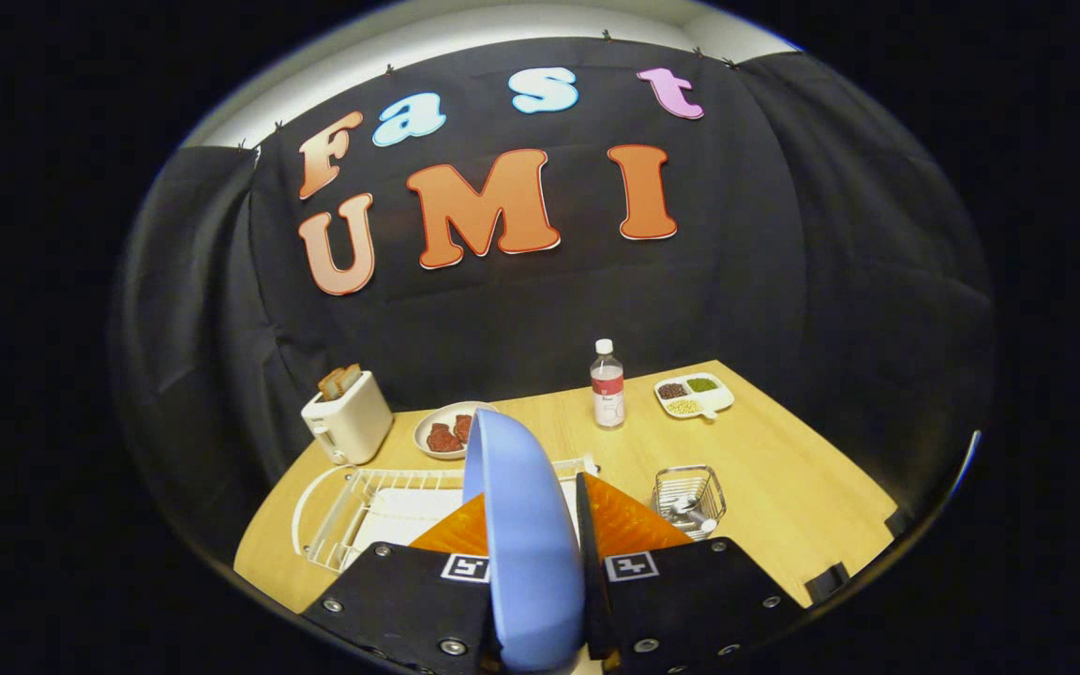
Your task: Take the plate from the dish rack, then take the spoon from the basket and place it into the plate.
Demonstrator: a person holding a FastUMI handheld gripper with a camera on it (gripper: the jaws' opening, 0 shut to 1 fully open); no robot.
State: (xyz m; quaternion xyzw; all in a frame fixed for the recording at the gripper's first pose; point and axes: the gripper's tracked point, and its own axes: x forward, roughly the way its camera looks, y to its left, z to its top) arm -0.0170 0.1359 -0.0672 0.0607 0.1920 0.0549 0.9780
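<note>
**Plate edge-on in my grip, above the rack**

The plate (pixel 523 534) is pale blue, smooth and matte, with no pattern I can see. It stands on edge between my fingers, so I look along its rim: a tall, rounded blade shape, curved at the top and widening toward me. Its top rises past my fingertips and covers part of the table behind.

My gripper (pixel 531 525) is closed down to the plate's thickness. One finger presses each face, left and right, and no gap shows on either side. The plate is held clear, above the dish rack (pixel 352 511).

The rack is white wire with a white tray inside, lying on the table just ahead of my left finger and running behind the plate. I cannot tell whether anything else sits in it.

Just ahead of my right finger is the small wire basket (pixel 688 497). The spoon (pixel 690 513) lies in it, metallic, partly hidden by the wires.

Farther out on the light wooden table (pixel 784 469):
- a white toaster (pixel 349 419) beyond the rack's left end, with two slices of bread (pixel 338 382) standing up in the slots;
- a white dish (pixel 427 433) with reddish-brown pieces, beside the toaster and partly behind the plate's top;
- a clear bottle (pixel 607 384) with a white cap, upright, near the back;
- a white divided tray (pixel 693 395) to the bottle's right, its compartments holding dark, green and yellowish bits.
</note>
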